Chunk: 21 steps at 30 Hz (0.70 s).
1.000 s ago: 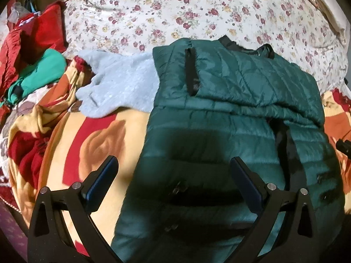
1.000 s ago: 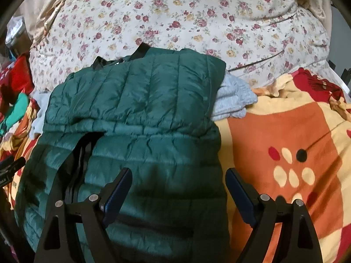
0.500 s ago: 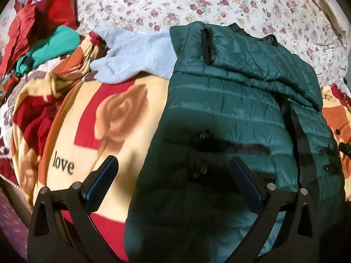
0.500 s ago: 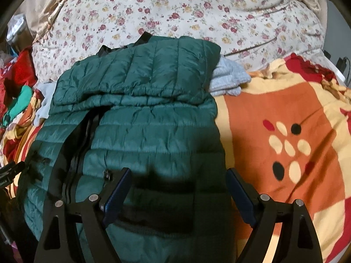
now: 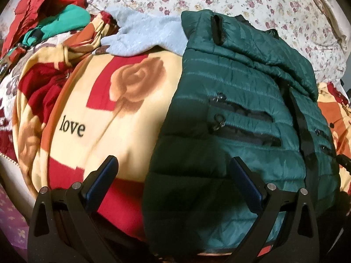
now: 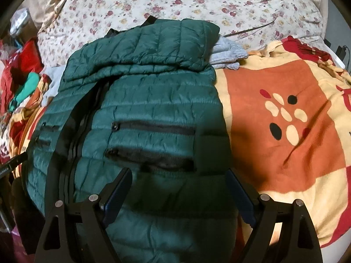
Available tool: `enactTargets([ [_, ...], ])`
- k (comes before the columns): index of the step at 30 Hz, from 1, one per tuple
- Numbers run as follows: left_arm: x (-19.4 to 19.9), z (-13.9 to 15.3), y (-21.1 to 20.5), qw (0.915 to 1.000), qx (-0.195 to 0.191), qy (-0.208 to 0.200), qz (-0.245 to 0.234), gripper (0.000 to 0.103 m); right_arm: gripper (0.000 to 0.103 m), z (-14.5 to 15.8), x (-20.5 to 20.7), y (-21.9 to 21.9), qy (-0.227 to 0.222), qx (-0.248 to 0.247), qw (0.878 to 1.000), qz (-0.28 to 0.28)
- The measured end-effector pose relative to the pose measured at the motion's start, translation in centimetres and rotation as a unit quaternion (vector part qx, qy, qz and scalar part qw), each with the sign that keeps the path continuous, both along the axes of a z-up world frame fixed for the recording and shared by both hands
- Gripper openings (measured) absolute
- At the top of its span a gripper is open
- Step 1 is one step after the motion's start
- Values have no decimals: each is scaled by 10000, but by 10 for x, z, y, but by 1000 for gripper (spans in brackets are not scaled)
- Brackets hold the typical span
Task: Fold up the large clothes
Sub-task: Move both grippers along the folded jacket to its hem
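A dark green quilted jacket (image 5: 237,100) lies front-up on a patterned blanket, sleeves folded across its upper part, black zip pockets showing. It also shows in the right wrist view (image 6: 149,100). My left gripper (image 5: 173,166) is open and empty, low over the jacket's near left hem corner. My right gripper (image 6: 178,182) is open and empty over the jacket's near right hem, just below the zip pockets.
A grey sweater (image 5: 144,35) lies under the jacket's far end. The orange, red and cream blanket (image 6: 280,109) with "love" printed on it (image 5: 72,128) covers the bed. A floral duvet (image 6: 175,2) lies behind. Red and green clothes (image 5: 54,15) are piled at far left.
Both grippers have drawn back toward the near edge of the bed, so the jacket's hem and zip pockets now show. Both stay open. The jacket has not moved.
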<state>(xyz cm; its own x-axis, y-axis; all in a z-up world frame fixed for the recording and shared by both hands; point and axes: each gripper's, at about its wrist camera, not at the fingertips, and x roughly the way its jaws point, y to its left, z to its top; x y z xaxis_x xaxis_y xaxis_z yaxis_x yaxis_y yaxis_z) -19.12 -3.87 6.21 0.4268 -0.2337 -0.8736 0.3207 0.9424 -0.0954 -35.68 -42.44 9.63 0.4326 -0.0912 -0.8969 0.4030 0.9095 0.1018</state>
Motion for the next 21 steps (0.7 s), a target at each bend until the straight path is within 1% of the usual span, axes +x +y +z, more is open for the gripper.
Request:
enactTargets([
  [6,-7,-4,5,10000,48,29,-13,102,85,1,-9,6,38,49,10000,53],
  [13,-10,-10,11,9999,80,135,-23,102,85,-4,-9,4,105,211,9997,1],
  [15,-8,-12,14,9997,13,256,-18,102,85,-5,-8,2,100,232,9997,-37],
  [20,-3,-15,30,9974,-371,599,139,102,85,-5,-6,-3,86,320,9994,-72],
  [21,-3,-16,31,9970,-389,661,128,102,85,-5,-6,-5,89,359,9993,-68],
])
